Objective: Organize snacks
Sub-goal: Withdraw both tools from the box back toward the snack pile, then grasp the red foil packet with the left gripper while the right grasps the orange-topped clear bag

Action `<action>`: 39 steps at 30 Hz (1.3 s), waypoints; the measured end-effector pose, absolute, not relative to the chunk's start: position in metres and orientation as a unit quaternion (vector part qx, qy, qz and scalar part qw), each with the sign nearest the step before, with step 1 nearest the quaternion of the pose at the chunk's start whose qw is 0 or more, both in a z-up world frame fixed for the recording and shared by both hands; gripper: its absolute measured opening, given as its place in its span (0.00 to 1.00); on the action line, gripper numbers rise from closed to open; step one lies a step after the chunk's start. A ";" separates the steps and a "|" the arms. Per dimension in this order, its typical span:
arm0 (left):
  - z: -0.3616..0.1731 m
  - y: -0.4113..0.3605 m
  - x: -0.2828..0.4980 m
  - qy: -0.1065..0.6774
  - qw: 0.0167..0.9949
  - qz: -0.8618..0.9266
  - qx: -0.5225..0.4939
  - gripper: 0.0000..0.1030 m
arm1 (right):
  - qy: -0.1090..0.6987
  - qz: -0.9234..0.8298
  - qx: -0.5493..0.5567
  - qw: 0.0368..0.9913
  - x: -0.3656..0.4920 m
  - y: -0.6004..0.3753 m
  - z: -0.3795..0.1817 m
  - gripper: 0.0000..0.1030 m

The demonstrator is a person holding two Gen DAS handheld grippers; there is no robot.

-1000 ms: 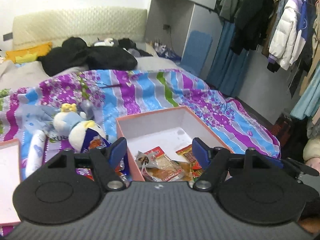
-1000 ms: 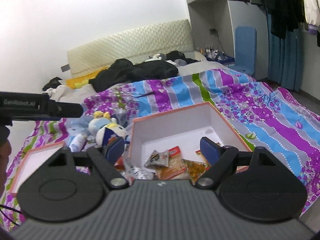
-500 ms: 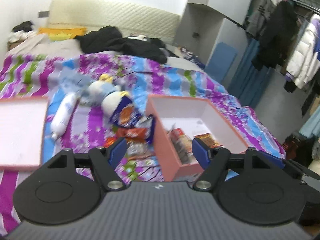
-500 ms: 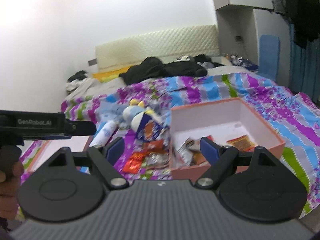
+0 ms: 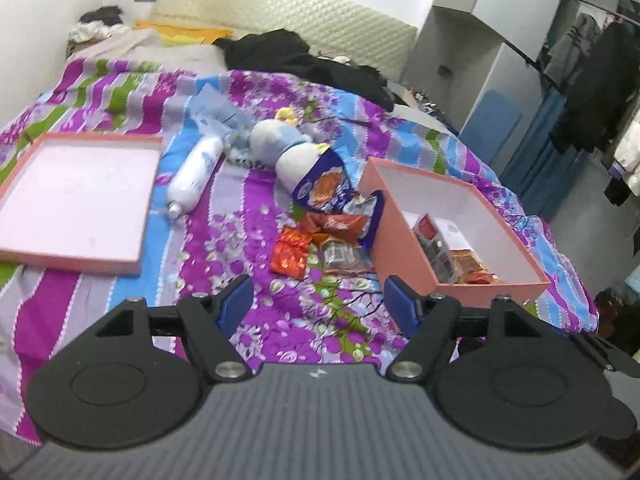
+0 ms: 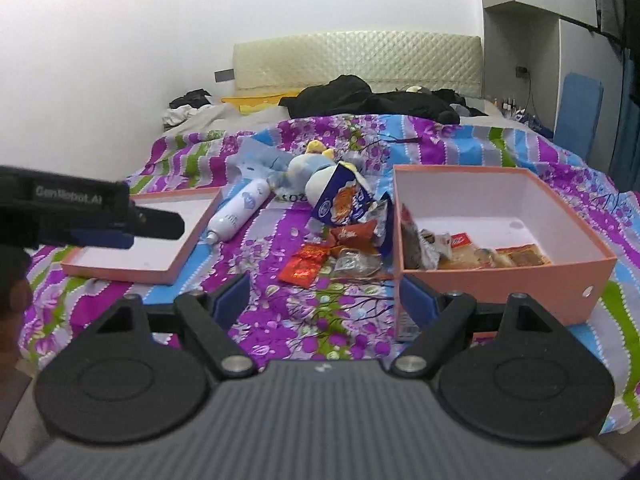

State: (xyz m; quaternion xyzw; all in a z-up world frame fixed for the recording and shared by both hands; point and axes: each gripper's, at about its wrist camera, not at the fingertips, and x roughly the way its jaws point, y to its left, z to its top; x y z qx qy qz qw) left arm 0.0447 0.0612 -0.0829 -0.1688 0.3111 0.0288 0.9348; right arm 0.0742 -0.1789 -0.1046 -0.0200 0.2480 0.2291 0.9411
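I am holding both tongs over the near edge of the striped floral quilt (image 5: 224, 240). The left gripper (image 5: 320, 304) is standing wide open with nothing between its blue pads; the right gripper (image 6: 324, 300) is likewise agape and empty.

Task status, as I am reading it: partly done. The salmon-pink cardboard box (image 6: 500, 280), sitting at about 3 o'clock in the right wrist view, is already holding several packets along its near wall: a dark wrapper, a silvery one, a red-labelled one and some amber-coloured ones. The rest of its white floor is showing bare.

Still outstanding: a loose pile of snacks (image 6: 344, 240) is lying on the quilt just beside the box's left wall, near the centre of both views. In it I am counting a blue-and-orange foil bag (image 5: 324, 188), an orange pouch (image 5: 340, 226), a flat red packet (image 5: 290, 256) and a clear-wrapped item (image 5: 340, 254). The exact count is uncertain, since they are overlapping.

Non-snack clutter at 11 to 12 o'clock: a white-and-blue plush toy (image 5: 280, 148) and a white cylindrical bottle (image 5: 196, 174). The matching pink box lid (image 5: 76, 196) is lying upturned at 9 o'clock, well apart from the box.

My judgement: the pile is next, then the lid.
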 end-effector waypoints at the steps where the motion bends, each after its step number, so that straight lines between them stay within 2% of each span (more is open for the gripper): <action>1: -0.087 0.064 0.044 0.313 0.933 0.030 -0.175 0.74 | 0.247 0.227 -0.021 0.942 0.073 -0.177 -0.107 0.81; 5: -0.098 0.072 0.049 0.323 0.927 0.029 -0.187 0.74 | 0.248 0.227 -0.042 0.941 0.072 -0.166 -0.114 0.81; 7: -0.104 0.077 0.054 0.331 0.924 0.030 -0.191 0.74 | 0.245 0.224 -0.061 0.941 0.074 -0.159 -0.117 0.75; 15: -0.134 0.096 0.101 0.351 0.914 0.017 -0.204 0.74 | 0.258 0.218 -0.109 0.935 0.103 -0.137 -0.145 0.69; 17: -0.142 0.100 0.119 0.355 0.911 0.009 -0.208 0.74 | 0.269 0.219 -0.118 0.931 0.115 -0.129 -0.152 0.63; 26: -0.193 0.109 0.214 0.385 0.901 -0.018 -0.198 0.75 | 0.265 0.229 -0.196 0.916 0.167 -0.089 -0.197 0.59; 33: -0.235 0.118 0.275 0.375 0.905 -0.038 -0.195 0.75 | 0.217 0.204 -0.269 0.916 0.209 -0.059 -0.243 0.57; 38: -0.257 0.120 0.304 0.378 0.902 -0.058 -0.200 0.74 | 0.221 0.209 -0.307 0.902 0.227 -0.046 -0.269 0.57; 39: -0.260 0.120 0.311 0.385 0.900 -0.054 -0.198 0.73 | 0.225 0.206 -0.312 0.900 0.230 -0.044 -0.273 0.54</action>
